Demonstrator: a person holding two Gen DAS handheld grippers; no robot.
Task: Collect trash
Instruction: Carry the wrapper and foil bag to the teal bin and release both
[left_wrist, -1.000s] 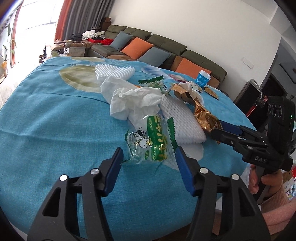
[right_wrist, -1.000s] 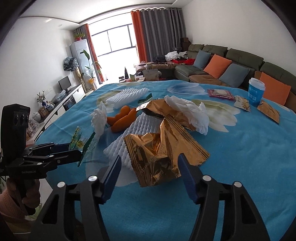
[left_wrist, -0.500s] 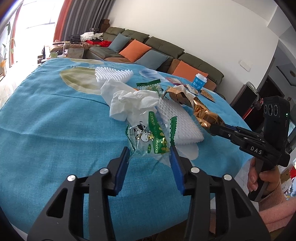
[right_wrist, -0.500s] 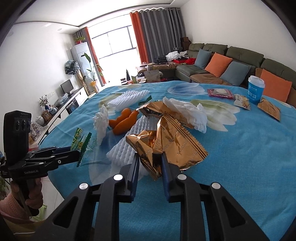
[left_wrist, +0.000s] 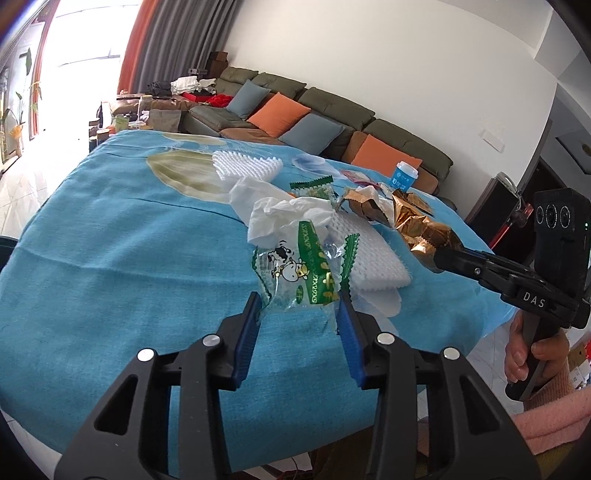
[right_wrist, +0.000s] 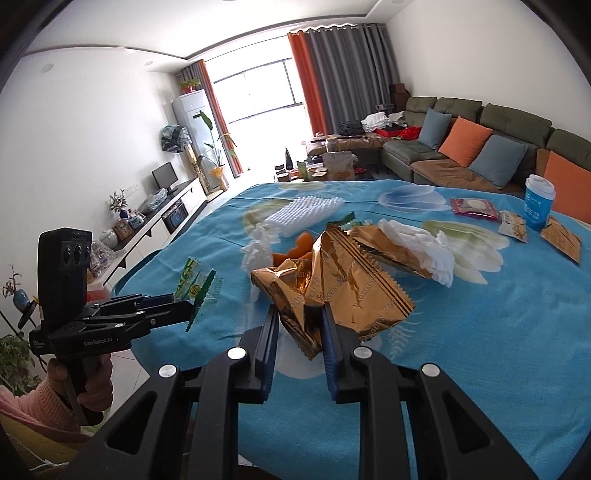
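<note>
The left gripper (left_wrist: 298, 314) has its two blue fingers (left_wrist: 248, 332) partly closed, one on each side of a clear snack wrapper with green edges and a cow picture (left_wrist: 295, 273). The bottom of the wrapper sits between the fingers and the rest sticks up and away from them. Both pads look like they touch the crinkly plastic, so I think the wrapper is held, though only by its bottom edge. Its long side runs from the fingers out toward the far end of the table (left_wrist: 110, 258).

The right gripper (right_wrist: 300, 325) has its fingers much closer together. They are pinched on the near corner of a gold foil wrapper (right_wrist: 332, 288). The wrapper is lifted up and fans out above and beyond the fingers, mostly to the right of them. It is shiny, crumpled and stiff looking, with a zigzag edge.

Each gripper already has its own piece of trash, so neither has to reach. No bin shows clearly in either view, so I cannot tell which way the trash has to go.

More trash lies beyond both pairs of fingers: white foam netting (left_wrist: 369, 254), a crumpled white tissue (left_wrist: 288, 214), orange peel (right_wrist: 299, 251), another gold wrapper (right_wrist: 391, 243), and farther off a blue paper cup (right_wrist: 537, 203) and small snack packets (right_wrist: 472, 208).

The clear wrapper is thin and floppy. I think it could slip out if the left gripper moves fast.
</note>
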